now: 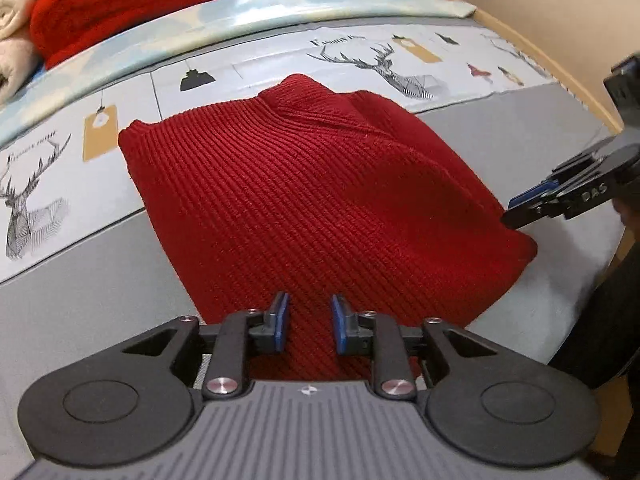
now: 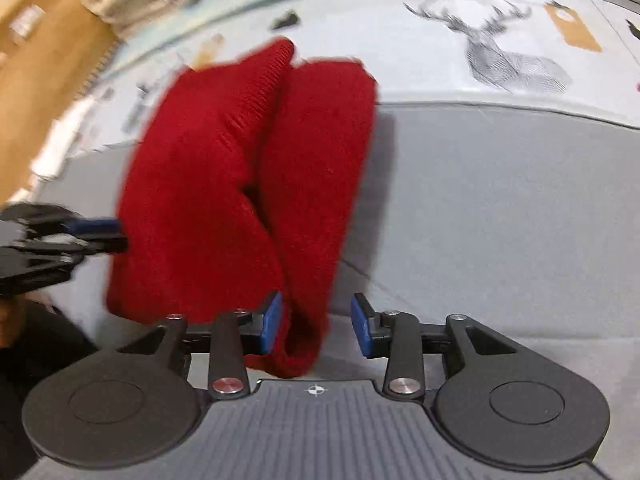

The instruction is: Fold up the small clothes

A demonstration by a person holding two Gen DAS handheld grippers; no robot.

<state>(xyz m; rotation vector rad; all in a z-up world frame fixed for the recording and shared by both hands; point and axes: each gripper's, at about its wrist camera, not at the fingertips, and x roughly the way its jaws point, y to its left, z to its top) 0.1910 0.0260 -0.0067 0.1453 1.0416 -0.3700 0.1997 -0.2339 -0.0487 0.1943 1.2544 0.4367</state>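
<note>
Only left view: folded pile (image 1: 132,4) | right view: sweater (image 2: 248,184) crease

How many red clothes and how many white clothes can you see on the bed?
Red: 2, the ribbed red knit between the grippers and a folded red knit at the far edge.
White or cream: 1, a folded cream cloth beside it.
Total: 3.
</note>
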